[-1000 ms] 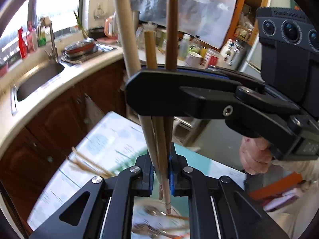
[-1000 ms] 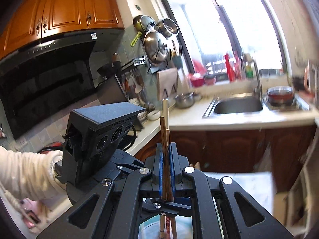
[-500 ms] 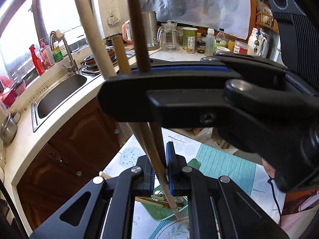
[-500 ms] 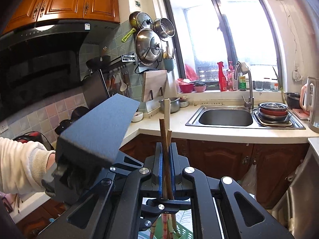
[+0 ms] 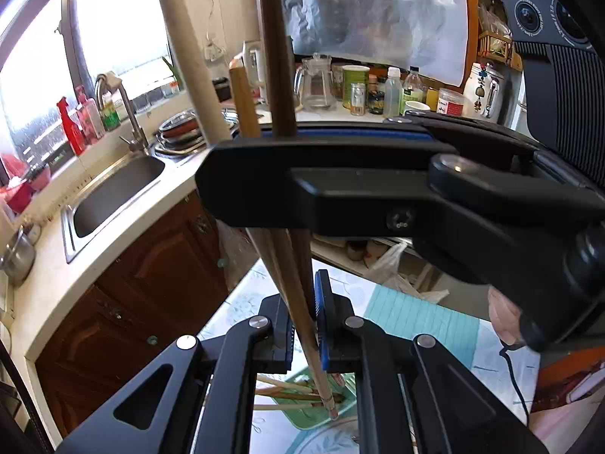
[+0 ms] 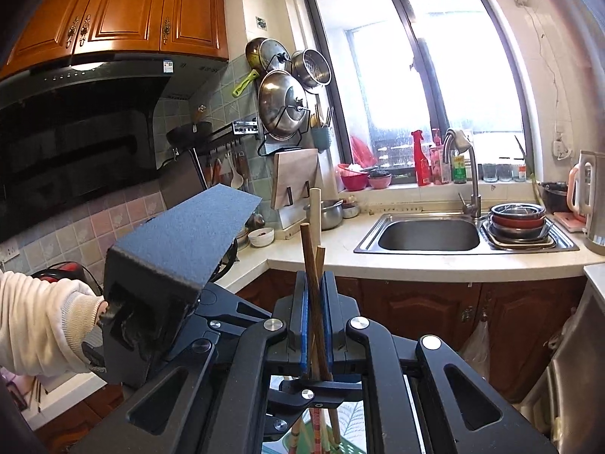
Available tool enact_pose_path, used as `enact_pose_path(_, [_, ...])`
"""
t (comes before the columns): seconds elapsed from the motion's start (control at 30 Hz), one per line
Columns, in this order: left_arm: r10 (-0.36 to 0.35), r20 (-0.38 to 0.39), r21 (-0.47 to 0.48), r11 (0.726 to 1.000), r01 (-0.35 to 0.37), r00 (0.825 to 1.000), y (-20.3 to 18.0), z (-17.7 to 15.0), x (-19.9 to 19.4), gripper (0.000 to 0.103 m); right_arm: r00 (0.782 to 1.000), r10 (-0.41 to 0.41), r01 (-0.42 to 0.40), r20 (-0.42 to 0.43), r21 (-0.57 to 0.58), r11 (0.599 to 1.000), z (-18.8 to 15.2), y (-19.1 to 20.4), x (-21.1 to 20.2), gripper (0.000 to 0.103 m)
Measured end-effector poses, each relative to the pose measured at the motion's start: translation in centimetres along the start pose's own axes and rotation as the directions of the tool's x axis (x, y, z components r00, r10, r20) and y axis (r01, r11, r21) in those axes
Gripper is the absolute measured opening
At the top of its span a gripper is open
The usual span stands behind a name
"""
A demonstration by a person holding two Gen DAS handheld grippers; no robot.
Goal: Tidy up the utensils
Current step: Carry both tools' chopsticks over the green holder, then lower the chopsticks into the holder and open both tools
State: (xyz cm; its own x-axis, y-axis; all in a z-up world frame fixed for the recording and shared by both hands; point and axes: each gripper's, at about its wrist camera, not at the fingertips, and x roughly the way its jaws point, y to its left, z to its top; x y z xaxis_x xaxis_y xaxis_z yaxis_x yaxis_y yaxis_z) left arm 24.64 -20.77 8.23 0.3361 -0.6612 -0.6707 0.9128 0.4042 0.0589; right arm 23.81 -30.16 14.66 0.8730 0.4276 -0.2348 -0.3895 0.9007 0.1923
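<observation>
Both grippers around one bunch of chopsticks, held up over the table.

The chopsticks [image 5: 278, 75] stand nearly upright, 3 sticks: a pale one, a short tan one & a dark brown one. The right gripper [image 6: 317, 325] has its blue pads squeezed tight on them w/ the tops poking up past the fingers. In the left cam, the left gripper [image 5: 302, 325] sits lower on the same bunch; its jaws are narrow but there is a small gap next to the sticks, so can't tell if it pinches them. Stick tips hang just over a green tray [image 5: 302, 414] w/ more loose chopsticks [image 5: 281, 389] lying in it. Tray sits on a table [image 5: 242, 310] w/ a flowery cloth, next to a teal mat [image 5: 423, 321]. A sink [image 6: 429, 234] & stacked bowls [image 6: 518, 219] are on the counter behind.
</observation>
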Motion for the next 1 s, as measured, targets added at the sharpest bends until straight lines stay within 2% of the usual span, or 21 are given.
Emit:
enact_pose_path(0.23, [0.047,0.042,0.008,0.999,-0.047,0.998,-0.2,-0.6,0.6,0.007,1.0,-0.025,0.025,-0.009,-0.029,0.999,-1.0,0.5,-0.2,0.006])
enact_pose_path(0.5, [0.032,0.056,-0.018,0.999,-0.031,0.998,0.0,-3.7,1.4,0.007,0.997,0.001,-0.003,-0.072,-0.026,1.0,-3.5,1.2,0.9,0.006])
enact_pose_path(0.63, [0.024,0.033,-0.043,0.999,-0.022,0.999,0.5,-4.9,1.7,0.007,0.994,0.024,-0.027,-0.107,-0.021,0.999,-4.5,1.8,2.0,0.006])
enact_pose_path(1.0, [0.004,0.051,-0.054,0.999,-0.001,0.999,0.8,-4.4,-0.2,0.006,0.996,0.032,-0.035,-0.078,-0.042,0.998,-2.9,3.5,2.8,0.007])
